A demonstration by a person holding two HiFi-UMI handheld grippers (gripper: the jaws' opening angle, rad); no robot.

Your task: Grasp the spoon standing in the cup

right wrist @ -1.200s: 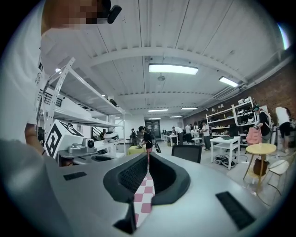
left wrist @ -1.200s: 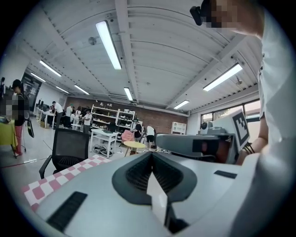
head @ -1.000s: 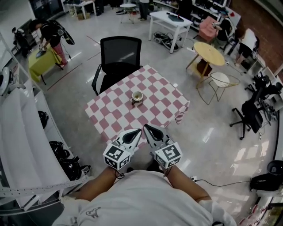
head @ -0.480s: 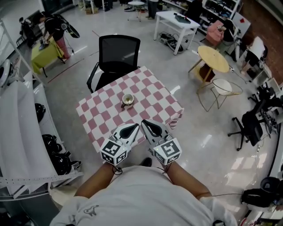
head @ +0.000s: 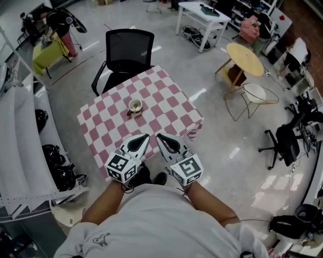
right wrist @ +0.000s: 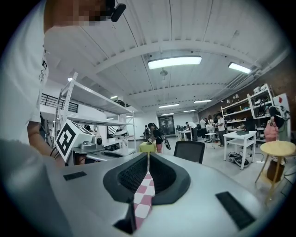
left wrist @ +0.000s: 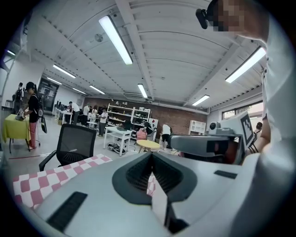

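Head camera high overhead, two gripper cameras low and side by side.
The head view looks steeply down over the person's shoulders onto the pink-and-white checked tablecloth (head: 166,108), well below. The cameras on the left gripper (head: 142,138) and the right gripper (head: 162,138) each sit close behind their own jaws, facing about level across the room, and each catches the other gripper at its inner edge. All three views share the cloth, the black office chair (head: 128,50) and the round yellow table (head: 245,56).

1 pink-check table (head: 166,108), 1 cup (head: 135,105), 1 black chair (head: 128,48). 2 grippers: left gripper (head: 143,137), right gripper (head: 161,137). Bkgd: 1 round yellow table (head: 245,56), 1 white table (head: 204,12).
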